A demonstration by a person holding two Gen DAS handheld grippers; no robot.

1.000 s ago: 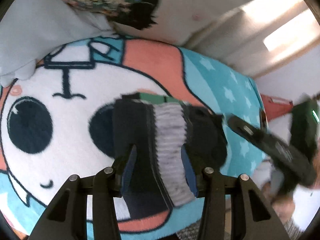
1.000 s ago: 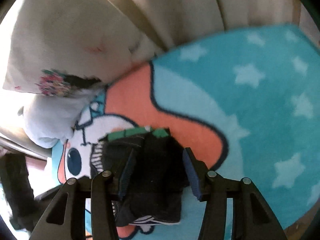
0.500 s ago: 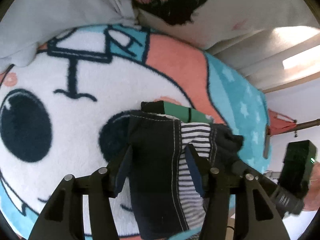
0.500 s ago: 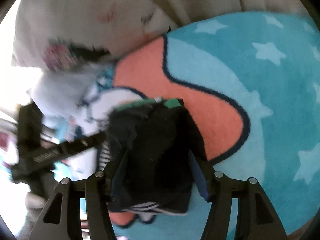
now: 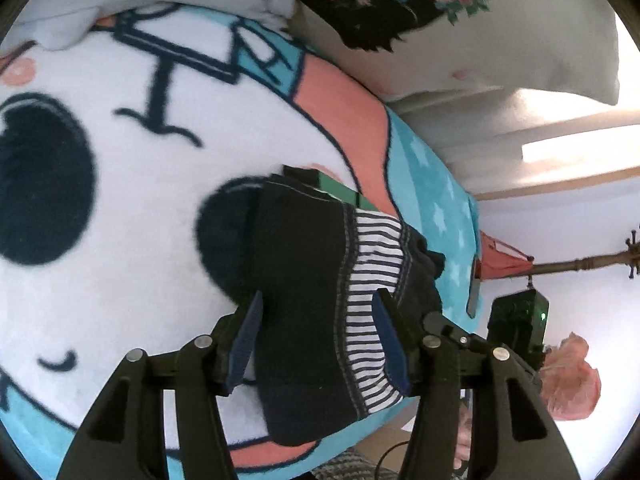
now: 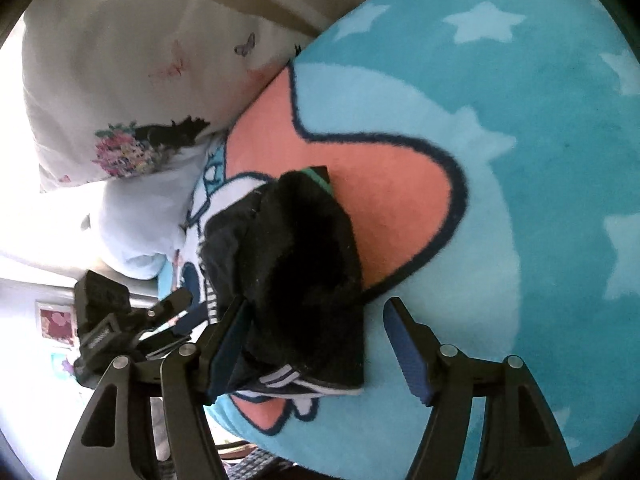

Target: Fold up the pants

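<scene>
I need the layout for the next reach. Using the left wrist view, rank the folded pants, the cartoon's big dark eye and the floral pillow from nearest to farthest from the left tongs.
1. Folded pants: between the left tongs.
2. Big dark eye: on the blanket, far left.
3. Floral pillow: top right, beyond the blanket's edge.

The pants [image 5: 304,280] are dark matt knit cloth with a ribbed striped panel (fuzzier and plush in the right view). The blanket [image 5: 140,200] is soft fleece. The pillow [image 6: 120,80] is smooth printed cotton. The left claw [image 5: 320,340] is matt black plastic with shiny metal pins.
</scene>
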